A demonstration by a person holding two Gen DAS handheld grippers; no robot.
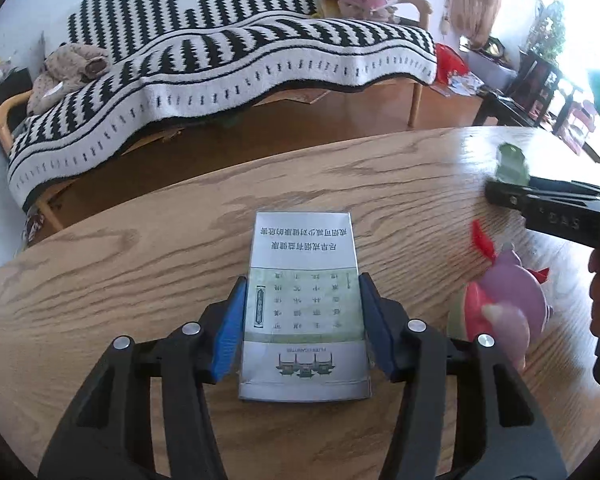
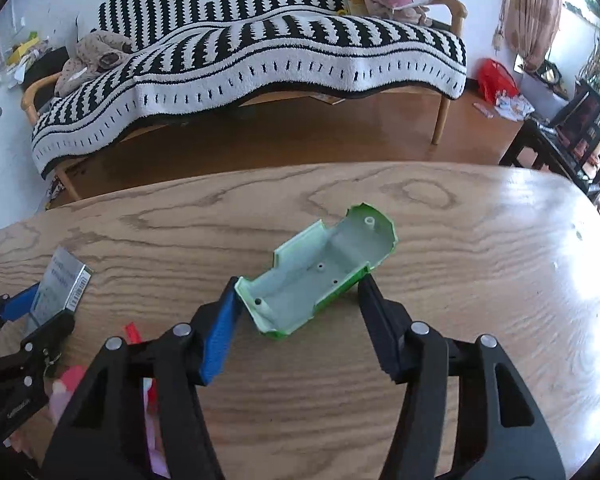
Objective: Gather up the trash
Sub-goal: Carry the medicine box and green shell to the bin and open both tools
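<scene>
White cigarette pack [image 1: 304, 304] and green plastic shell [image 2: 320, 276] lie on table [image 2: 460, 280].

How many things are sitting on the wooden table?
3: a cigarette pack between the left gripper's fingers, a green plastic shell between the right gripper's fingers, and a purple plush toy between them. More may be outside the views.

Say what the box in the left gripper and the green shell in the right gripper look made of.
Cigarette box: printed cardboard, apparently under glossy clear film; its edges shine silvery. Green shell: moulded plastic, semi-matte, with screw posts and holes inside; probably a toy car body, lying upside down. Table: oak-look wood grain, smooth sheen; solid or veneer unclear.
</scene>
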